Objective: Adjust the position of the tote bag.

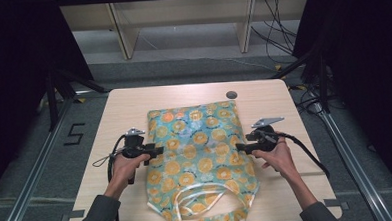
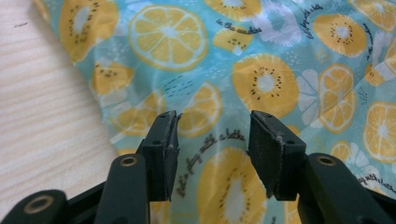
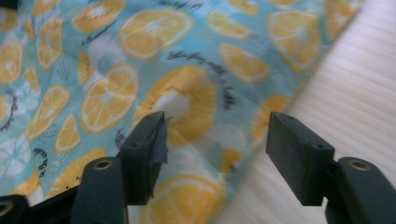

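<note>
A turquoise cloth bag (image 1: 198, 150) printed with orange slices lies flat on the wooden table (image 1: 124, 106), its white handles (image 1: 208, 197) toward the near edge. My left gripper (image 1: 153, 153) is at the bag's left edge, jaws apart over the fabric (image 2: 261, 79) with nothing pinched between them. My right gripper (image 1: 239, 148) is at the bag's right edge. Its jaws stand wide above the cloth's border (image 3: 187, 107) and the bare wood (image 3: 355, 93), holding nothing.
A small dark round hole (image 1: 232, 95) sits in the table behind the bag. Black cables trail from both grippers across the tabletop. Bare wood lies left and right of the bag, and metal rails run along both table sides.
</note>
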`<state>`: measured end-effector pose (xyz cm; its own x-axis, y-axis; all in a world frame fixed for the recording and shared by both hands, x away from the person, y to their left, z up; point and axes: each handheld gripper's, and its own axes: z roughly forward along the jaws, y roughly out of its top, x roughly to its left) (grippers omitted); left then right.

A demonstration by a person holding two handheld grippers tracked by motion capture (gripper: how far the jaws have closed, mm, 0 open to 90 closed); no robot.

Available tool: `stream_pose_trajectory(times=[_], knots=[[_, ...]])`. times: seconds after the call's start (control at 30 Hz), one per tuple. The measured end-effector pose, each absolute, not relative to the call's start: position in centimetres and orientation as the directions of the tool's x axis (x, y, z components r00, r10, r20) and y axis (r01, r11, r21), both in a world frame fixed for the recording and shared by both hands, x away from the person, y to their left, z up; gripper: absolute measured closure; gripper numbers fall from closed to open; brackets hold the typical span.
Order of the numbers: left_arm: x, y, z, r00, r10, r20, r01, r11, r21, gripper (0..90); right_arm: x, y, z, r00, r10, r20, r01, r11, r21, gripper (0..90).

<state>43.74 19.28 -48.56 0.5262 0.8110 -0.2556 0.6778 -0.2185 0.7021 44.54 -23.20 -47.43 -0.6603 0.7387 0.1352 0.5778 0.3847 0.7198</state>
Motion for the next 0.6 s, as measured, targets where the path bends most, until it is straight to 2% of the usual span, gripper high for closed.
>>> stream_pose_trajectory(times=[0.07,0.1,0.13,0.17,0.2,0.23,0.27,0.3,0.37,0.6], knots=[[44.0,19.1,-48.8,0.526,0.808,-0.265,0.687,-0.219,0.693,50.2,44.5,-22.7,-47.4,-0.664,0.735,0.134,0.592,0.408,0.695,35.6],[44.4,18.5,-49.5,0.526,0.813,-0.251,0.692,-0.238,0.682,50.0,44.5,-21.6,-48.0,-0.670,0.732,0.124,0.587,0.420,0.692,43.7],[44.4,18.5,-49.5,0.526,0.813,-0.251,0.692,-0.238,0.682,53.7,44.5,-21.6,-48.0,-0.670,0.732,0.124,0.587,0.420,0.692,43.7],[44.6,18.4,-49.7,0.534,0.809,-0.245,0.690,-0.250,0.679,56.3,44.4,-20.7,-48.4,-0.681,0.727,0.089,0.591,0.474,0.653,63.5],[44.6,18.3,-49.9,0.535,0.812,-0.235,0.685,-0.253,0.683,56.3,44.4,-20.7,-48.4,-0.681,0.727,0.089,0.591,0.474,0.653,63.5],[44.7,18.3,-50.0,0.541,0.810,-0.226,0.679,-0.262,0.686,60.0,44.4,-20.6,-48.5,-0.685,0.725,0.075,0.589,0.490,0.643,71.2],[44.8,18.1,-50.0,0.557,0.803,-0.211,0.659,-0.273,0.701,71.9,44.4,-20.4,-49.0,-0.688,0.724,0.055,0.576,0.498,0.648,85.1],[45.0,18.0,-50.1,0.561,0.804,-0.200,0.646,-0.273,0.712,78.0,44.3,-20.5,-48.8,-0.692,0.720,0.061,0.587,0.512,0.627,90.0],[45.1,17.8,-50.1,0.563,0.804,-0.190,0.642,-0.280,0.714,83.6,44.2,-20.5,-48.8,-0.692,0.721,0.044,0.580,0.519,0.628,90.0],[45.9,15.8,-50.6,0.586,0.793,-0.165,0.621,-0.308,0.721,87.7,43.6,-21.3,-49.0,-0.739,0.673,0.005,0.516,0.562,0.647,90.0]])
